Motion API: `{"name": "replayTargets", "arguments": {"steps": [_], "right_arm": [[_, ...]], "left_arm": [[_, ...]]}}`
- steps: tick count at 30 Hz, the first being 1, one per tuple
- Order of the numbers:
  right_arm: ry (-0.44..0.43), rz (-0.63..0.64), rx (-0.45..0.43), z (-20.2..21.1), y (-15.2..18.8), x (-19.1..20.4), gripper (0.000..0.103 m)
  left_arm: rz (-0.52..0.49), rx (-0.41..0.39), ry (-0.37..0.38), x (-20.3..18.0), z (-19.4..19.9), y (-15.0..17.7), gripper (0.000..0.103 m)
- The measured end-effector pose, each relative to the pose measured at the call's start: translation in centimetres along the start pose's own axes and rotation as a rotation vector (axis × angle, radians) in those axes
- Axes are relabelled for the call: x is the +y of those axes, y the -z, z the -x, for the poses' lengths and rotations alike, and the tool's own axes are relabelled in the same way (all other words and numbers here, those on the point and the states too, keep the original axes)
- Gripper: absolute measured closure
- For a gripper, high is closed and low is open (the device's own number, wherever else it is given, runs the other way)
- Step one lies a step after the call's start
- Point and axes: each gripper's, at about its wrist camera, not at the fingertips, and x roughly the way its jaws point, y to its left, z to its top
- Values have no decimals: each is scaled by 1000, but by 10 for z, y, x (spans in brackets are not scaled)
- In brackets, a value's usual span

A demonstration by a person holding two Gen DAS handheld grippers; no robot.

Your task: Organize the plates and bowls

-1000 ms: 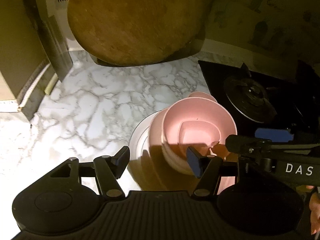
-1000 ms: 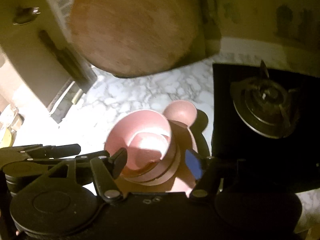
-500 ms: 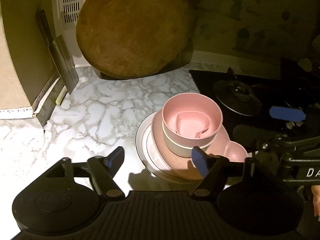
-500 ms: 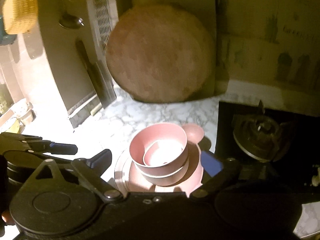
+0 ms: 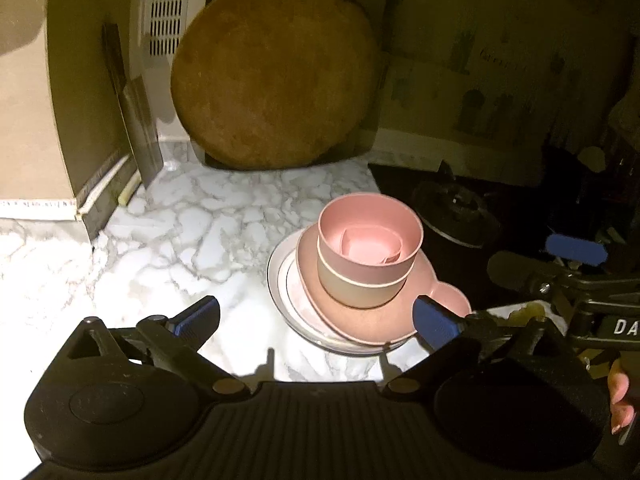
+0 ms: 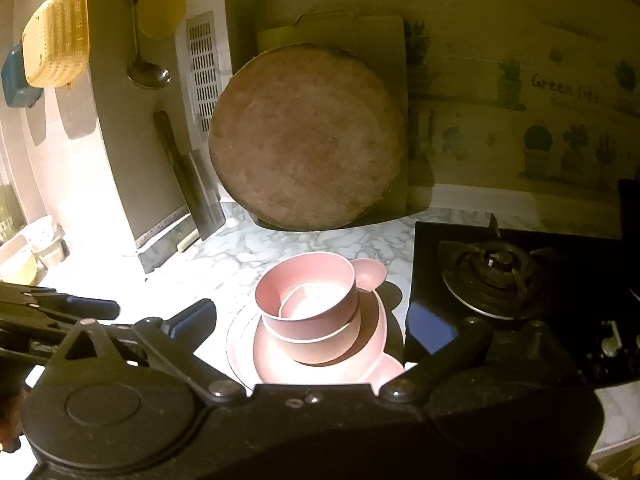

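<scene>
The wall sticker (image 6: 560,92), up behind the gas burner (image 6: 492,276), has dark words on it. The top line reads "Green" and then a blurry word that cannot be read for sure. A smaller line just under it is too faint to read. In the left wrist view the same words on the wall are only a smudge. There, white letters "DA" stand on the black bar of the right gripper (image 5: 576,276), which pokes in beside the burner; the picture's edge cuts off the rest.
</scene>
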Motion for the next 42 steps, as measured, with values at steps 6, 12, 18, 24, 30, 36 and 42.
{"name": "replayTargets", "arguments": {"steps": [6,12,18,24,30,36,42], "right_arm": [[-24,3,-66,8,5,2,0],[-15,14,-87,15,5,5,0],[-20,23,-106,16,2,4,0],[-26,32,-93,12,2,4,0],[-34,16,-51,5,2,2,0],[-26,22,-51,4,2,2,0],[-25,16,-45,1,0,1,1]], "left_arm": [[-2,-4,-5,-5,6,4,0],[19,-10,-19,-4,10,6,0],[34,-7,-35,-2,9,7,0],[35,-10,-44,-2,8,7,0],[41,-8,-49,-1,7,6,0],[41,-9,-48,0,6,5,0],[44,-22,-50,1,6,5,0]]}}
